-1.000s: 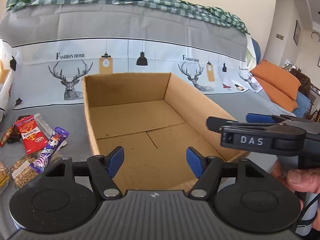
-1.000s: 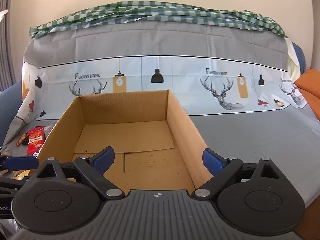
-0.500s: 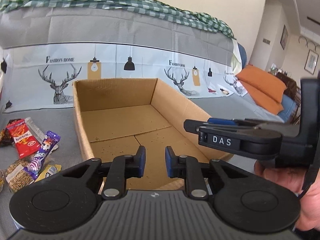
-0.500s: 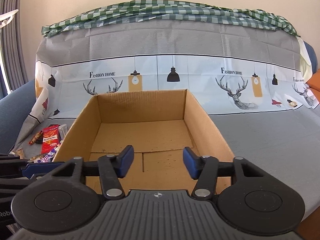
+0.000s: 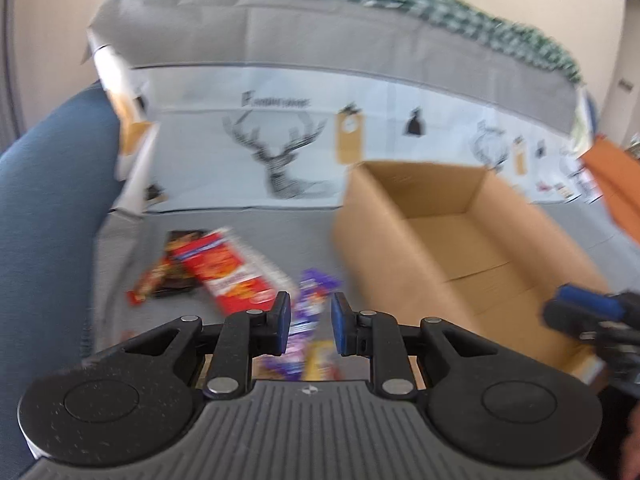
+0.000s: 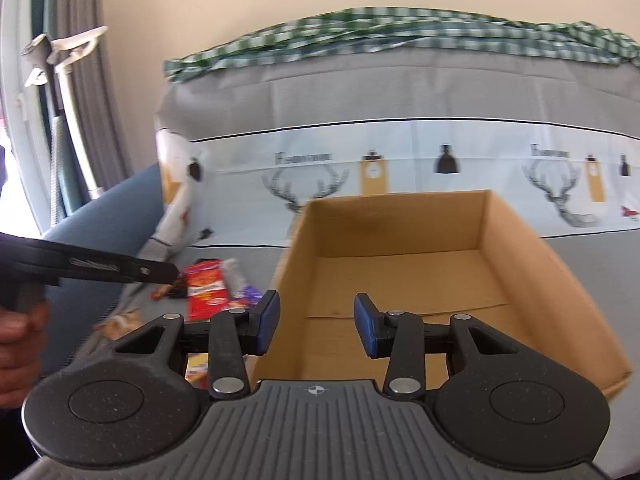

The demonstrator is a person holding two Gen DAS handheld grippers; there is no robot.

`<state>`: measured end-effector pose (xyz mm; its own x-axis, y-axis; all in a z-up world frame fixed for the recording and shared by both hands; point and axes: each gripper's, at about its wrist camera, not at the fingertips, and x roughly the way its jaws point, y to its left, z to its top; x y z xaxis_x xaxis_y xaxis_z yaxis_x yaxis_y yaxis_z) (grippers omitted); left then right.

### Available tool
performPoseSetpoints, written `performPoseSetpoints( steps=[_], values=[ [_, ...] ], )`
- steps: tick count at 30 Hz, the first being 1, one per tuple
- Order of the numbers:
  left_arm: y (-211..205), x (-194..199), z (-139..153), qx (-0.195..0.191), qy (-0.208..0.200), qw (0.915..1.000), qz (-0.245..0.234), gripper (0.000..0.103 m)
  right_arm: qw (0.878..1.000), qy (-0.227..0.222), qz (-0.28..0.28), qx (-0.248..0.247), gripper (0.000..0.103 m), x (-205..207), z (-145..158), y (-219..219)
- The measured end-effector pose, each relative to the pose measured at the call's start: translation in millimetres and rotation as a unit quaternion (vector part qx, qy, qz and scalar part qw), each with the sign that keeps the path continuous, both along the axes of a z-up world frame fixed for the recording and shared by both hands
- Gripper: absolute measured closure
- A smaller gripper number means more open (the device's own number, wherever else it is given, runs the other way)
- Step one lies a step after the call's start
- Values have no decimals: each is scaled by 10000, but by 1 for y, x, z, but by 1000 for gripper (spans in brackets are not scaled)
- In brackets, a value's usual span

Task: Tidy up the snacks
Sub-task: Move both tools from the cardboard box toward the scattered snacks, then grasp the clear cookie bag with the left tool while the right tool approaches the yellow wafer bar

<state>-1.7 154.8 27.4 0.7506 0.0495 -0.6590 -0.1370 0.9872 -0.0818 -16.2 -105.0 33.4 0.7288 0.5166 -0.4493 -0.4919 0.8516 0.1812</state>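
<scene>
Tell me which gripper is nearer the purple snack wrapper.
Left. The left gripper hangs just over the purple snack wrapper, nothing between its pads. The right gripper, jaws closing on nothing, sits over the cardboard box, with the wrapper off to its left.

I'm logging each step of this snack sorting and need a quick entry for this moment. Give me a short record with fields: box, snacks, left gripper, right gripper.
box: open cardboard box on the grey cover, nothing visible inside
snacks: loose on the cover left of the box; red packet, purple wrapper, dark packet, others blurred
left gripper: left gripper above the snack pile, narrow gap, holding nothing
right gripper: right gripper over the box's near edge, jaws closing, nothing between them
</scene>
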Motion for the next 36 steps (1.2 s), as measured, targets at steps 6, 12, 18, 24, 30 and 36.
performPoseSetpoints(
  steps=[6,12,18,24,30,36],
  values=[
    [54,3,-32,-36,647,9951,743,69,9974,15,715,-33,60,-16,-2,53],
    [87,0,-46,-233,983,9898,1004,62,9937,325,1063,-154,59,-15,-27,100],
    [87,3,-58,-40,1277,9883,837,46,9916,631,1060,-375,55,1,-59,128],
    [79,7,-61,223,1293,9883,778,41,9901,832,1017,-495,42,17,-81,135],
    [72,14,-68,609,1483,9846,700,38,9889,971,996,-520,41,28,-95,139],
    [64,20,-79,1082,1711,9779,529,31,9863,1177,988,-601,41,39,-110,144]
  ],
)
